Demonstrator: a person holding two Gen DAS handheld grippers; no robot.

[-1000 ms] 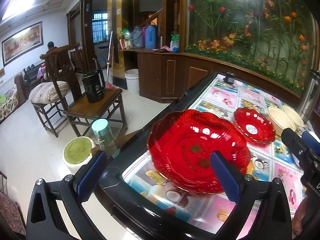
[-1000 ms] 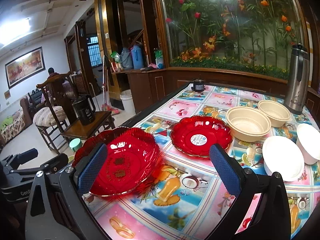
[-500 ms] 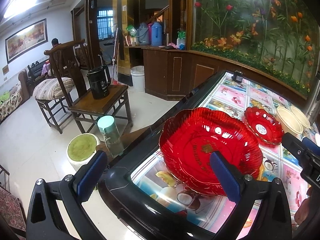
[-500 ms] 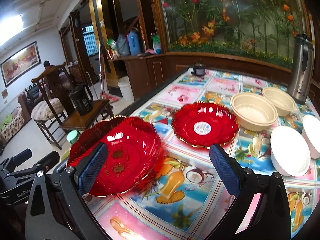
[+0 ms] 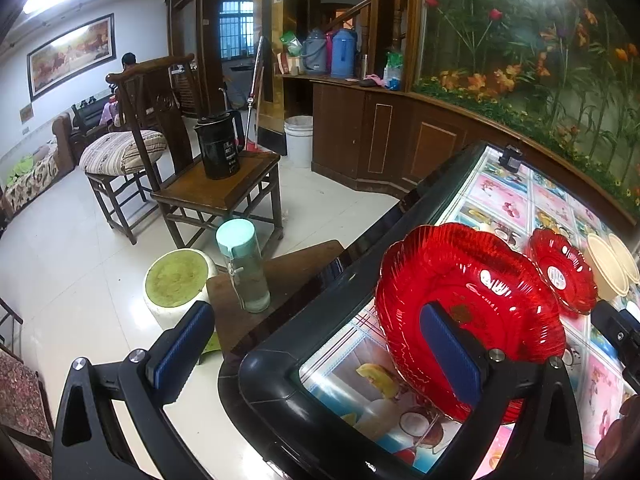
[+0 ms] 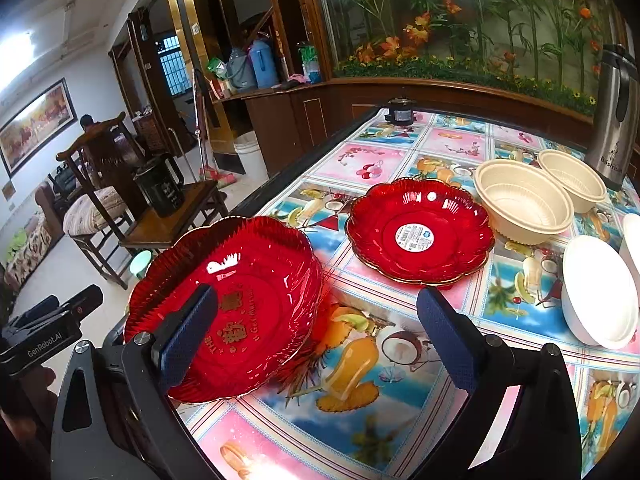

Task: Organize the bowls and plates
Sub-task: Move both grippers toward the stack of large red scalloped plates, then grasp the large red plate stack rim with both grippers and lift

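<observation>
Both grippers' jaws apart as before, left gripper farther off the table corner.

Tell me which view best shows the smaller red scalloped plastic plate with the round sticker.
The right wrist view: the smaller red scalloped plastic plate lies whole and near centre there. In the left wrist view it is small, foreshortened, near the edge.

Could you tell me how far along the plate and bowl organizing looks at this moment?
Barely begun. Done: nothing is stacked. The large red plate, small red plate, two beige bowls and white bowls all sit apart on the table. In hand: nothing; the left gripper and right gripper have jaws wide open near the large plate. Left: grouping plates and nesting bowls.
</observation>
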